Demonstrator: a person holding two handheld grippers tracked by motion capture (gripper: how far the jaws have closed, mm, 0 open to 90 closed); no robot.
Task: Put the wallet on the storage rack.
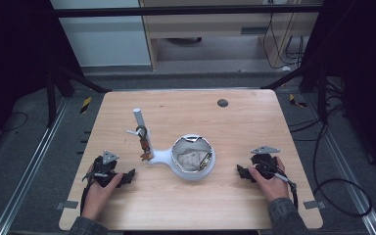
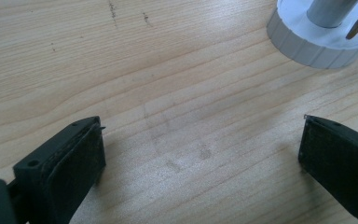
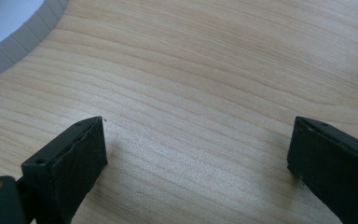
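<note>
A white stand [image 1: 164,156] sits mid-table: a round dish [image 1: 193,157] holding a crumpled pale thing and a small dark-and-gold item, joined to a base with an upright grey post [image 1: 140,120]. Small brown trinkets [image 1: 144,144] hang by the post. My left gripper [image 1: 129,175] rests on the wood left of the stand, open, with bare wood between its jaws [image 2: 200,154]. The stand's ribbed base [image 2: 307,44] lies ahead of it to the right. My right gripper [image 1: 241,171] rests right of the dish, open over bare wood [image 3: 196,154]. The dish's ribbed rim [image 3: 23,39] lies ahead of it to the left.
The wooden table [image 1: 254,122] has a small dark round mark [image 1: 222,103] near its far edge. Black frame struts and cables stand beyond the table on both sides, with a cable loop [image 1: 342,196] on the floor at the right.
</note>
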